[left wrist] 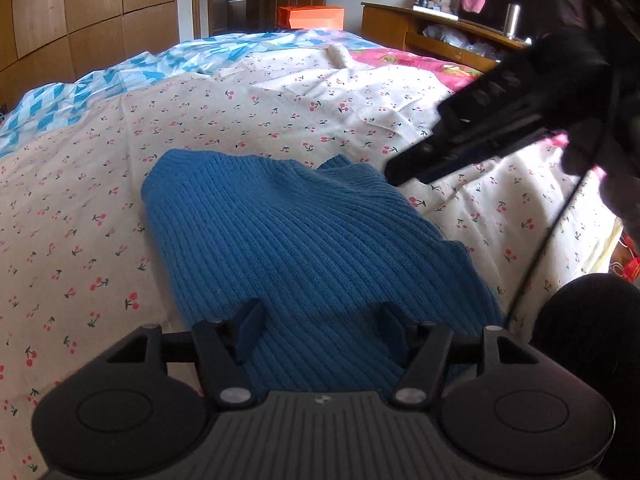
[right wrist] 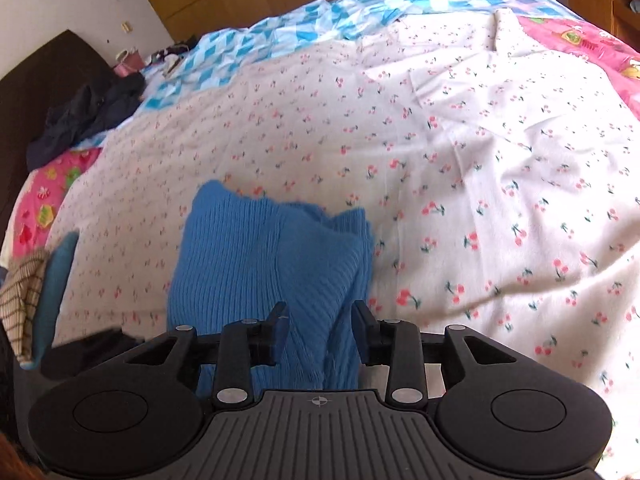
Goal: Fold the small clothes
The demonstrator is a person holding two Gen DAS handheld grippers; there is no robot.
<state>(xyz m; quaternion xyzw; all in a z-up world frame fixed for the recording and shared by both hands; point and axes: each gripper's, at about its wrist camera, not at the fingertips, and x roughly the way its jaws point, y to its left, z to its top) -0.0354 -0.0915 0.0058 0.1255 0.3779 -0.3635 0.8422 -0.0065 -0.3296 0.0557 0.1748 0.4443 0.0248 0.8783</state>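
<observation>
A: Which way is the blue knitted garment [left wrist: 288, 240] running?

B: It is lying folded on the cherry-print sheet [left wrist: 100, 200], and its long axis is running straight away from the left gripper [left wrist: 318, 324], toward the blue checked quilt [left wrist: 120, 76] at the far side of the bed. The knit ribs are following the same line. The far end is showing two humps with a dip between them.

A: And where is the garment sitting against that gripper?

B: Its near end is lying right under and between the left fingers [left wrist: 250, 322], which are standing well apart with nothing pinched; the pads are not pressing the knit.

A: What about the other one?

B: From its own camera, the right gripper [right wrist: 320, 332] is hanging over the garment's near right part, with a raised fold of blue knit [right wrist: 320, 300] showing between the fingers. The jaws are standing partly apart, and the pads are not squeezing the cloth. In the left view, that gripper is reaching in from the right, its tips just beside the garment's far right corner.
</observation>
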